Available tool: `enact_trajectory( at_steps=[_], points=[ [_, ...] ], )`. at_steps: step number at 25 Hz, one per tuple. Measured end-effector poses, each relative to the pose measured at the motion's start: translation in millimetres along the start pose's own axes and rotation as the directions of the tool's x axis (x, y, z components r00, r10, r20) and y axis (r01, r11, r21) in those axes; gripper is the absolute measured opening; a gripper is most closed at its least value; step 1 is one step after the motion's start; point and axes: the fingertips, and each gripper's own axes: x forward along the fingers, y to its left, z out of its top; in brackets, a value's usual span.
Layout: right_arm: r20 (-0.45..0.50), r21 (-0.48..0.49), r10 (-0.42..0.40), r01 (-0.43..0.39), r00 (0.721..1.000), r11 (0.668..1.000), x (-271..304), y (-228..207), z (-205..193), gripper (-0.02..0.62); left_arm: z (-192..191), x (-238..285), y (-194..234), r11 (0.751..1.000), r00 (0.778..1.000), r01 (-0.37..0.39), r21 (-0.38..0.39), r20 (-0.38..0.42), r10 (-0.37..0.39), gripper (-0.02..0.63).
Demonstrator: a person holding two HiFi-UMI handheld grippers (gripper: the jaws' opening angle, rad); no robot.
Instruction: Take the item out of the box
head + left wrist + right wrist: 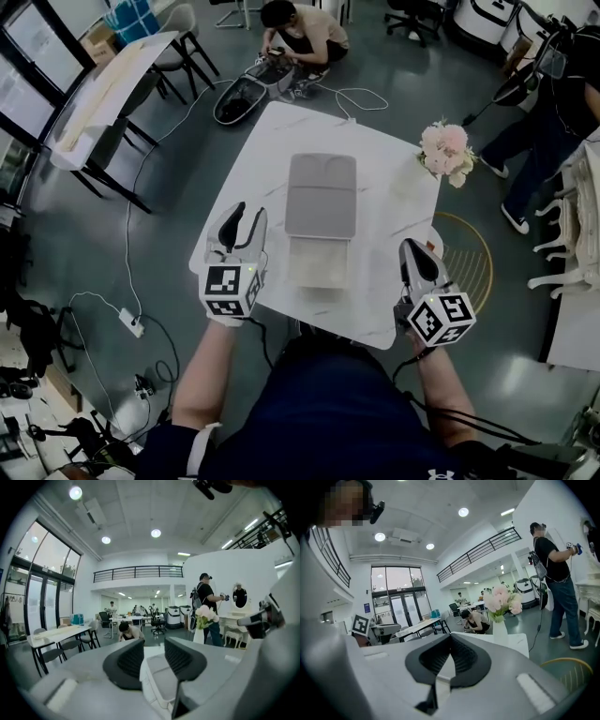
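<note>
On the left, my left gripper [246,217] hangs over the table [253,159], just beside the near-left corner of the box [319,264]. Its ribbed black pads stand partway apart with nothing pressed between them. In the left gripper view the gap frames the box's pale rounded corner [157,686], so I am lined up on it but not touching it.

In the middle, the box lies open. Its flat grey lid [321,195] looks matte, with softly rounded corners, and it is folded back onto the far side. The near half is a shallow cream tray. I judge the opening done and the removal not yet begun. The item should be in that near tray, but from the head view the inside is one pale, even surface, and I cannot tell the item from the lining.

To the right, my right gripper [414,248] hovers off the near-right side of the box. Its jaw tips are together and it holds nothing. The right gripper view shows the same ribbed pads [461,660] meeting at the tips.

The tabletop is white, glossy and faintly veined like marble. On its far-right corner stands a pale vase of pink flowers [443,150], well apart from the box.

What is left is to reach into the tray, grip the item and lift it clear.
</note>
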Motion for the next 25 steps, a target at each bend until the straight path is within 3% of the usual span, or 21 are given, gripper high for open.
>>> enact_trajectory(
  at_steps=[2, 7, 13, 19, 25],
  points=[
    [0.033, -0.035, 0.006, -0.005, 0.999, 0.999, -1, 6, 14, 0.003, 27, -9, -13, 1.0, 0.998, 0.008, 0.02, 0.063, -0.009, 0.091],
    [0.118, -0.124, 0.032, -0.017, 0.992, 0.992, -8, 25, 51, 0.003, 71, -25, -40, 0.998, 0.986, 0.04, 0.039, 0.159, -0.046, 0.008],
    [0.202, -0.219, 0.045, 0.0, 0.978, 0.976, -14, 41, 82, 0.003, 98, -34, -57, 0.997, 0.974, 0.06, 0.052, 0.215, -0.07, 0.003],
    [0.233, -0.267, 0.016, 0.049, 0.972, 0.962, -24, 32, 87, 0.002, 92, -36, -69, 0.996, 0.975, 0.071, 0.053, 0.206, -0.08, 0.002],
    [0.238, -0.304, 0.034, 0.041, 0.971, 0.952, -30, 28, 90, 0.002, 90, -33, -75, 0.996, 0.977, 0.068, 0.049, 0.197, -0.077, 0.002]
  ],
)
